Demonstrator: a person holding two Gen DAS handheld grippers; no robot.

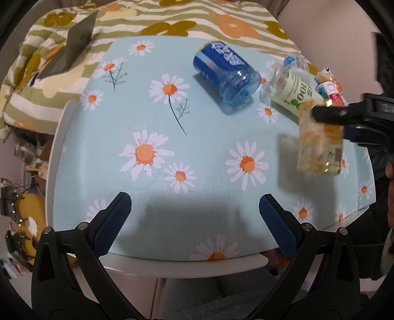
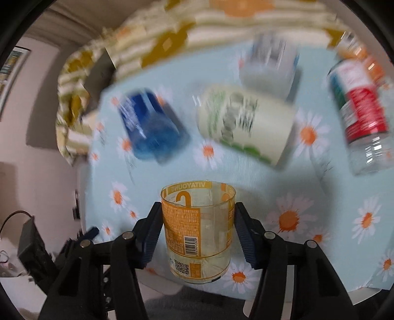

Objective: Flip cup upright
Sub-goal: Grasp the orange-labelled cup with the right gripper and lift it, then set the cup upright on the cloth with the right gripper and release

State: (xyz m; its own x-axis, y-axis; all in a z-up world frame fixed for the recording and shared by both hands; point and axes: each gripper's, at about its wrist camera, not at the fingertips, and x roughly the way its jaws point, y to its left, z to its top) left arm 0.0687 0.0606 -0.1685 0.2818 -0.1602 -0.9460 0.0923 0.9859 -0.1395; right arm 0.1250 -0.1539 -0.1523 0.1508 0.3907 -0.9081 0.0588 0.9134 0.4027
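A: Right gripper [image 2: 198, 226] has the orange cup [image 2: 198, 231] clamped between both pads; rim away from the camera, base toward it, and the cup hangs above the daisy-print counter [image 2: 307, 197], not touching it.

B: From the left wrist view that same cup [image 1: 320, 147] sits at the right, blurred, pinched near its top; its shadow falls on the cloth just beside it.

A: Left gripper [image 1: 195, 221] is spread wide with nothing between the fingers [image 1: 115, 221]; it hovers over the near edge of the counter.

B: Behind, a blue cup [image 1: 225, 76] lies on its side; a cream-and-green cup [image 1: 293, 91] lies tipped just beside it.

A: Further right there's a red-labelled bottle [image 2: 359, 113], also lying down; a floral blanket [image 1: 172, 22] fills the background.
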